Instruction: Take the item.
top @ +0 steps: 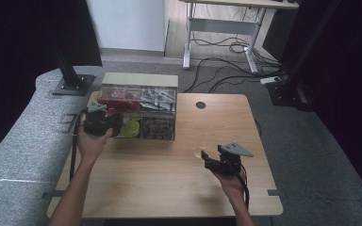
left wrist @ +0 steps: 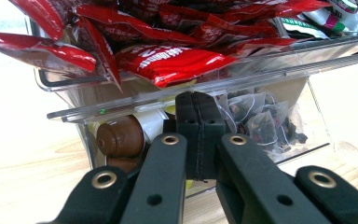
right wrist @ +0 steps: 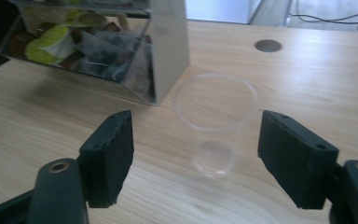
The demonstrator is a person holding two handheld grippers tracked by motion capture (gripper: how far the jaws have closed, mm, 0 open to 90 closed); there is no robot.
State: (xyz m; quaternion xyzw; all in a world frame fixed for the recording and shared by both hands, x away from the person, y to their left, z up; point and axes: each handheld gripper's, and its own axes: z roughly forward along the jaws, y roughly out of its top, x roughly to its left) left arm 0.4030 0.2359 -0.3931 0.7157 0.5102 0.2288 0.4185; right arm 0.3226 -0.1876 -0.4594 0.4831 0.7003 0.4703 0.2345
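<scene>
Table: your work surface (top: 160,183) is a light wood-grain top with rounded corners, and a round cable hole (top: 201,105) is cut near its far edge.
Floor: grey carpet runs all round the table, with a raised grey curved ledge (top: 23,127) at your left.
Room beyond: a white wall panel (top: 127,21) stands at the back, next to a white-legged desk (top: 226,28) with black cables (top: 231,61) heaped on the carpet under it.
Sides: black curtains (top: 339,56) close off both flanks, and a black post on a square foot plate (top: 73,84) stands at the far left.
Organizer: the clear plastic box (top: 139,110) sits at the table's far left; its upper tier holds red sachets (left wrist: 168,60), the lower one brown capsules (left wrist: 121,137), something yellow-green, and mesh tea bags (left wrist: 261,121).
Cup: the clear plastic cup (right wrist: 214,123) stands upright on the bare wood, just in front of the organizer's right corner.
Your left gripper (top: 99,120): clenched tight, pads pressed together with nothing between them, its tips right at the organizer's lower tier.
Your right gripper (right wrist: 196,158): released, jaws spread wide with the cup seen between them but farther off, neither pad touching it; in the high view it is just right of the cup.
</scene>
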